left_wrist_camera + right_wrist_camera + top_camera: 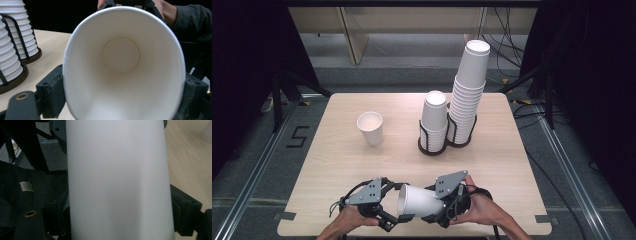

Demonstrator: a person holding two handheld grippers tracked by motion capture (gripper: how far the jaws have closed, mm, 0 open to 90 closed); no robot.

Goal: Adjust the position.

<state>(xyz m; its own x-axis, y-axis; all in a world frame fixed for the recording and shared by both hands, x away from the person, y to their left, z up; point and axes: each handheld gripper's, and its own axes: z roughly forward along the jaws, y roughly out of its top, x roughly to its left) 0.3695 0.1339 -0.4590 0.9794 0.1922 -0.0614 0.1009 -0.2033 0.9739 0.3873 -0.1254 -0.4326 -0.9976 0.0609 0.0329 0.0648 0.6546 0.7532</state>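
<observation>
While lying sideways above the table's near edge, paper cup (418,201) sits clamped between both claws: left gripper (398,212) pinching its rim, right gripper (432,207) gripping its wall.

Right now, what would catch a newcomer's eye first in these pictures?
A white paper cup lies sideways at the table's near edge, gripped between the left tongs and right tongs. Behind it, two cup stacks stand in wire holders, and a lone upright cup stands farther left.

Two cup stacks (433,122), two loose cups (370,128).
</observation>
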